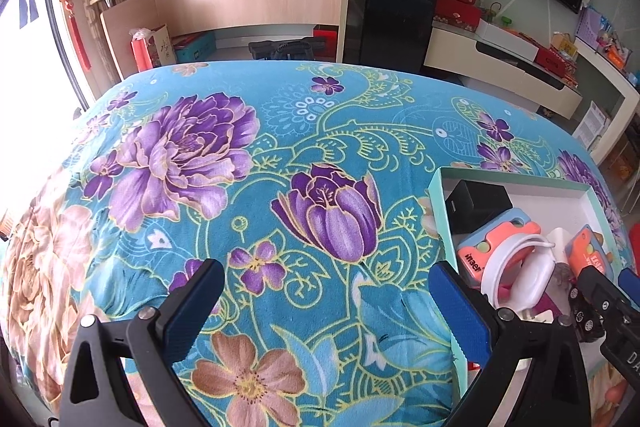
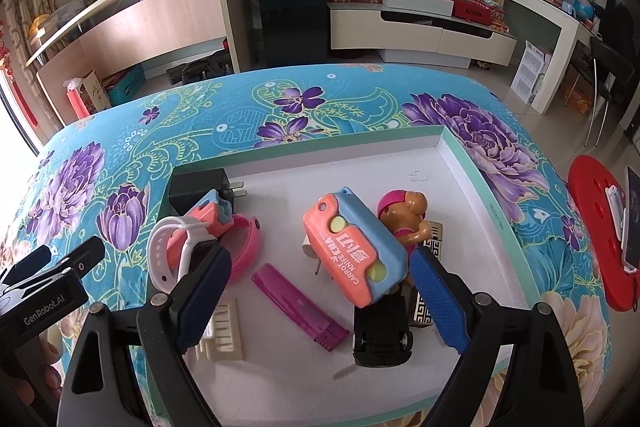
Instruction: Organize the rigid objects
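The right hand-held gripper [image 2: 320,291] hangs released over the box [image 2: 460,143] mid-frame, jaws spread around the toys [image 2: 352,247] gathered inside, likely choosing one. The left hand-held gripper [image 1: 324,311], also released, idles over the worktop [image 1: 280,147].

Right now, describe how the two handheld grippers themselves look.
Both match: the left gripper and right gripper have black plastic triangular-cutout arms with silver pivot screws, ending in flat fingers faced with ribbed dark-blue pads. The left one's body reads "GenRobot.AI" in white. No cables or sleeves show.
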The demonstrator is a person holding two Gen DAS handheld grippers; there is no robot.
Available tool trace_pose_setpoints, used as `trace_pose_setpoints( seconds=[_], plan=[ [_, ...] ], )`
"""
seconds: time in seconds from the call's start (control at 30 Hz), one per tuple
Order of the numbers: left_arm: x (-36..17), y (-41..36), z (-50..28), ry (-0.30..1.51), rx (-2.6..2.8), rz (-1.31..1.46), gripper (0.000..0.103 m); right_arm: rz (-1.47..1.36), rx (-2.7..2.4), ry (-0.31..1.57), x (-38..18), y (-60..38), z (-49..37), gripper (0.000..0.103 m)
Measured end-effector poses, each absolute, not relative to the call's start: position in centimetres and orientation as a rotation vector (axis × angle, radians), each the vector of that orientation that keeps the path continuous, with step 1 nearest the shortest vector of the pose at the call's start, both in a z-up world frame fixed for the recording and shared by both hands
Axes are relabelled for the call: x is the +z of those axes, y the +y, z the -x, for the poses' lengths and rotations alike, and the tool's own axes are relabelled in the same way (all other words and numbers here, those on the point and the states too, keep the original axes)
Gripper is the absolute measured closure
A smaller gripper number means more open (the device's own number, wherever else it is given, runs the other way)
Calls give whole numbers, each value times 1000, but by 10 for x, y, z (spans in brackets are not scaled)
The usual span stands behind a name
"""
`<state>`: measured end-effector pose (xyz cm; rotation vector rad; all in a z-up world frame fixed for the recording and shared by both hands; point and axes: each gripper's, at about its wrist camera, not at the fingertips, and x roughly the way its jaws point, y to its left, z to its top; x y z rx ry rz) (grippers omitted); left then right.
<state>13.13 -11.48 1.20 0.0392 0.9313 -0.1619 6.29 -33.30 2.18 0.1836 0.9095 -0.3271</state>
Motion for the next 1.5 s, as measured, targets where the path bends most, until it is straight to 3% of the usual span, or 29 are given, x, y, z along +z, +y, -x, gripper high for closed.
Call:
trace_pose_setpoints(
  seconds=[1.5],
  plan=[
    [1,-49,-12,910,-104,-135,0,-241,-280,920,-2,-268,38,12]
  ],
)
